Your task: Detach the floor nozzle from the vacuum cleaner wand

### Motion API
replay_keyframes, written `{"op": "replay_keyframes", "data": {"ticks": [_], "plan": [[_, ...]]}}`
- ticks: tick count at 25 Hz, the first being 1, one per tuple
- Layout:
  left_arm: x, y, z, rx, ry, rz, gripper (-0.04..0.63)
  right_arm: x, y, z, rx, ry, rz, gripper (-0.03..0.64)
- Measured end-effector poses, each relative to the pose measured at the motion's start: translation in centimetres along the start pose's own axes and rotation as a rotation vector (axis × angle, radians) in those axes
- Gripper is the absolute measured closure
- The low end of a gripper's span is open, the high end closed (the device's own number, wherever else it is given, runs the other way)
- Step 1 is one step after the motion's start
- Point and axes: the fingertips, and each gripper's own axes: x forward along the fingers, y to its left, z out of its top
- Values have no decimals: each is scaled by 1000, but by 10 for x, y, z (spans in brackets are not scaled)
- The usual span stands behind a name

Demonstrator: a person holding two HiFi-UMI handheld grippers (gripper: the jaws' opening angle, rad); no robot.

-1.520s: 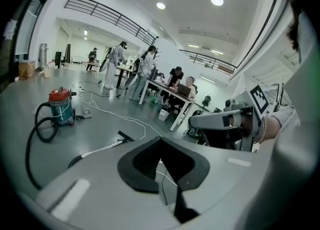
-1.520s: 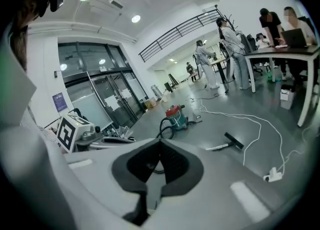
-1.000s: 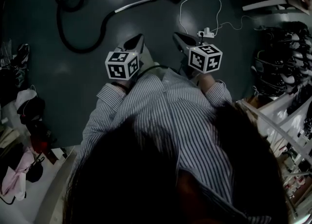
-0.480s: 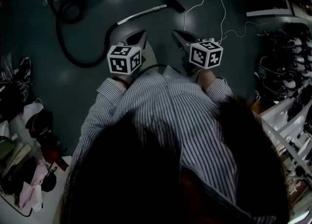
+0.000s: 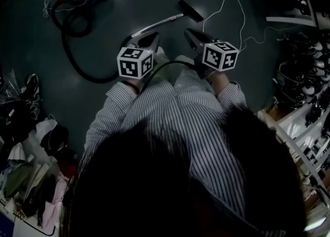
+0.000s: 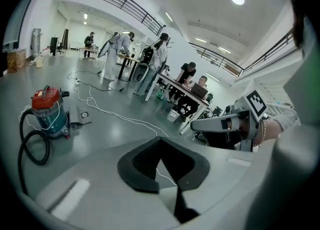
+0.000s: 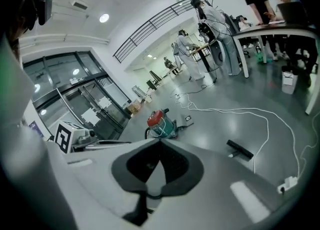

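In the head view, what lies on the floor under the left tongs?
The metal wand and the black hose both lead in under the left tongs. The stretch directly beneath, where the two meet, is covered by the tongs and cannot be seen.

Ahead of you, floor nozzle (image 5: 191, 10): black flat bar, lying on the dark floor, joined to the wand (image 5: 157, 24), a chrome tube lying slantwise.
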Motion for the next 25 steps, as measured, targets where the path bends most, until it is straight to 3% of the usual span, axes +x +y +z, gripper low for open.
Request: {"op": "replay_keyframes", "data": {"ticks": [9,14,18,20,23,25], "plan": [[38,19,11,-29,62,19,589,23,-42,0,40,121,-75,615],[58,24,18,-32,1,23,589,45,-76,-8,45,177,-95,615],[98,46,9,70,20,12,589,80,-117,-24,53,216,-141,614],[126,54,-1,111,-1,-34,589,100,-140,-32,65,211,-148,615],[171,64,-33,183,-4,-118,589,133,-175,-58,97,200,-125,615],[206,85,-66,222,35,-114,589,158,-205,-79,118,182,-120,614]]}}
